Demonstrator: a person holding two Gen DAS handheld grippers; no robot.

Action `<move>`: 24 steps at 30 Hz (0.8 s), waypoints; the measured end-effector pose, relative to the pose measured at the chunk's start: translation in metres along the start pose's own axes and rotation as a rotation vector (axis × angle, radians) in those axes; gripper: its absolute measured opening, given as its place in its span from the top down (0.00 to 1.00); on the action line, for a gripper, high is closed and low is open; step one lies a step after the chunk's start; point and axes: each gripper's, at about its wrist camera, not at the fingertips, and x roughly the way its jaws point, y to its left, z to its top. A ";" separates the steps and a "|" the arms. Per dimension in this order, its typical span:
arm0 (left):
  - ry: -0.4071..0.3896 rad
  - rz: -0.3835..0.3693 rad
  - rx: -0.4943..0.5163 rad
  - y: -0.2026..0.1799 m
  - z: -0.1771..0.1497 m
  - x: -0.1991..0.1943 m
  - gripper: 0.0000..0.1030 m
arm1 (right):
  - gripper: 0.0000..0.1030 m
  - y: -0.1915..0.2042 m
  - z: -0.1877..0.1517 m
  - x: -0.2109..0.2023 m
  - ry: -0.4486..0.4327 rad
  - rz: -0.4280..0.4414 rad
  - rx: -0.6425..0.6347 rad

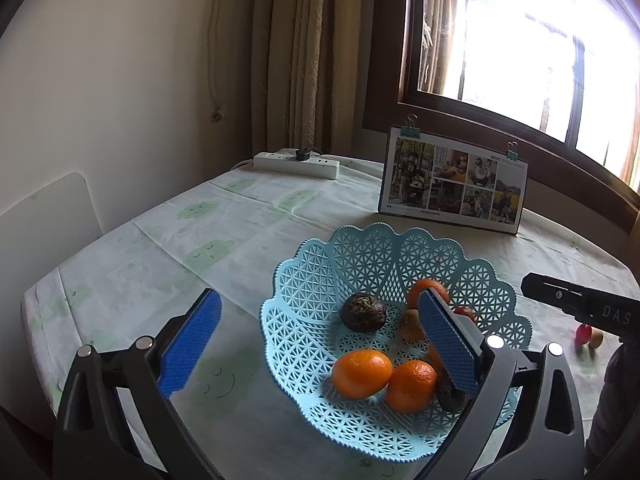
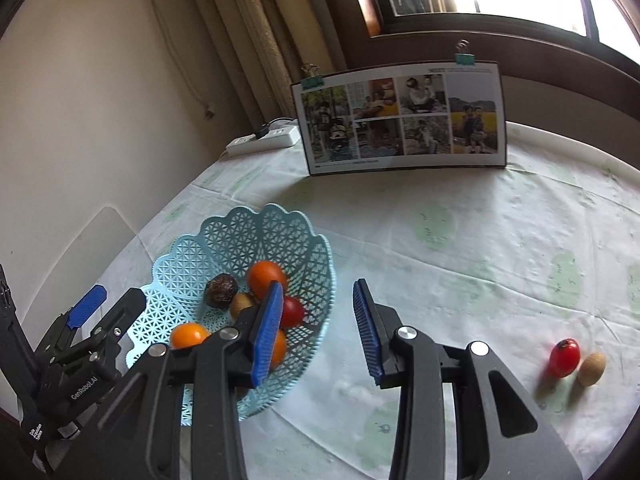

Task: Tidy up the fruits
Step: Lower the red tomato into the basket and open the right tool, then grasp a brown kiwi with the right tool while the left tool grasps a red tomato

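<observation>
red tomato [image 2: 564, 357] upright, kiwi [image 2: 591, 369] beside

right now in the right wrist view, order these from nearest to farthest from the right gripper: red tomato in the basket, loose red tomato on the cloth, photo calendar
From the right gripper:
1. Red tomato in the basket, just left, beside its left finger.
2. Loose red tomato, far right on the tablecloth, next to a small tan fruit.
3. Photo calendar, standing at the back by the window.

Left gripper [image 1: 320, 340] agape; right gripper [image 2: 320, 332] agape, both empty.
</observation>
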 end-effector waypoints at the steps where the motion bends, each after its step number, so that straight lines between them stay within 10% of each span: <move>1: 0.001 -0.007 0.000 -0.001 0.000 0.000 0.03 | 0.63 -0.003 -0.001 -0.001 -0.002 -0.005 0.006; 24: 0.026 -0.092 0.055 -0.052 0.006 -0.006 0.03 | 0.48 -0.111 -0.038 -0.052 -0.022 -0.178 0.158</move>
